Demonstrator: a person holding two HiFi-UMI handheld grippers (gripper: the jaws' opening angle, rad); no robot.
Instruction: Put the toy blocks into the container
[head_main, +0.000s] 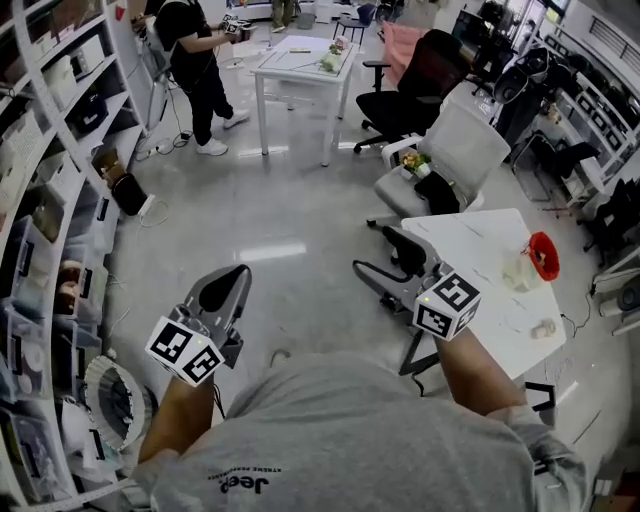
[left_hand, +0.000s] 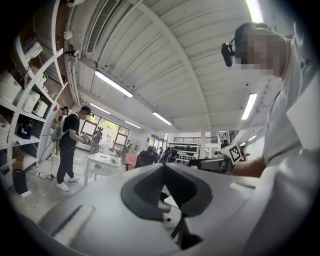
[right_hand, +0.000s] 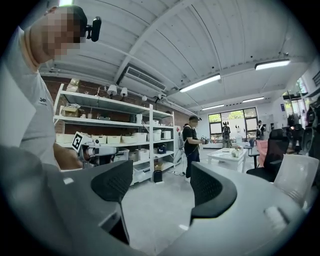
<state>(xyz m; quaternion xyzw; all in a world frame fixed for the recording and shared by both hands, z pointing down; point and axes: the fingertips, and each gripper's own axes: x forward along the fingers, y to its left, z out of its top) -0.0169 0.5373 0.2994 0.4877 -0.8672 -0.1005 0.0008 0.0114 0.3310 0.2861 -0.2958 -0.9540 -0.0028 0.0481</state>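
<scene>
No toy blocks and no container can be made out in any view. I hold both grippers in the air above a grey floor. My left gripper (head_main: 236, 275) (left_hand: 163, 167) is shut, its two dark pads meeting at the tips with nothing between them. My right gripper (head_main: 388, 257) (right_hand: 161, 185) is open and empty, with a wide gap between its pads (right_hand: 114, 181). Each gripper shows in the other's view: the right gripper's marker cube (left_hand: 235, 152) and the left gripper's marker cube (right_hand: 77, 141).
A white table (head_main: 480, 250) at right carries a red object (head_main: 543, 255) and a clear bag-like thing (head_main: 520, 272). Office chairs (head_main: 445, 160) stand beyond it. White shelving (head_main: 50, 250) lines the left. Farther off are a person (head_main: 195, 60) and another white table (head_main: 300, 62).
</scene>
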